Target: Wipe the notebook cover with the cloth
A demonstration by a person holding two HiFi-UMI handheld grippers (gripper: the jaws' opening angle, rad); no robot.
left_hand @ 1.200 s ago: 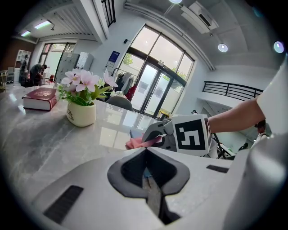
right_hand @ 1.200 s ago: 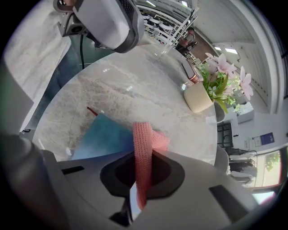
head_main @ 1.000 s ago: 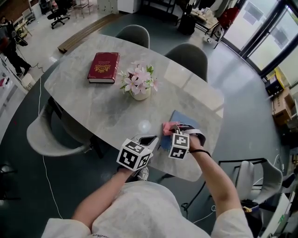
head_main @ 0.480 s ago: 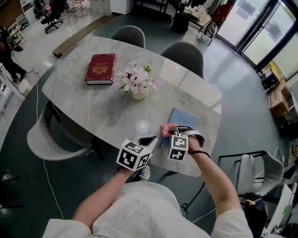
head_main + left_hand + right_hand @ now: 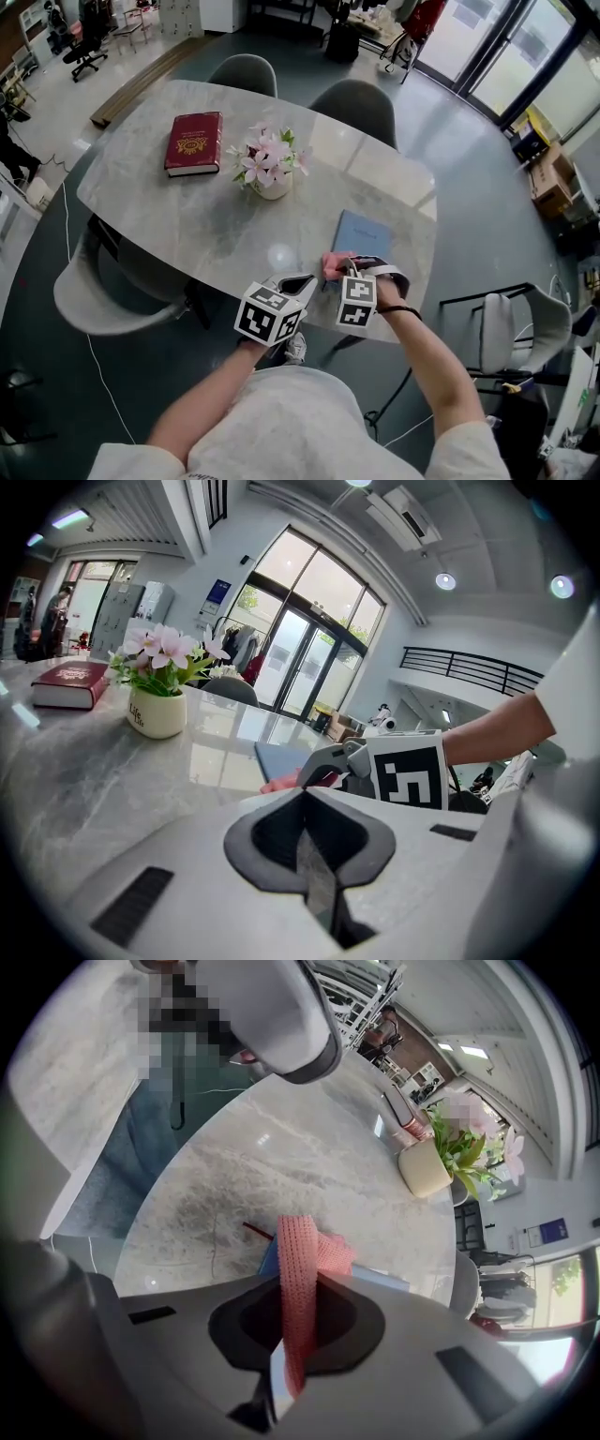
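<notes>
Had right gripper (image 5: 334,272) clamped on pink cloth (image 5: 298,1269) — strip pinched between its jaws, sitting at near corner of blue notebook (image 5: 362,232). Notebook lay flat on marble table (image 5: 187,216), close to my edge, right of flower pot (image 5: 270,183). Left gripper (image 5: 317,874) had jaws together, nothing in them — held just beside right one.
</notes>
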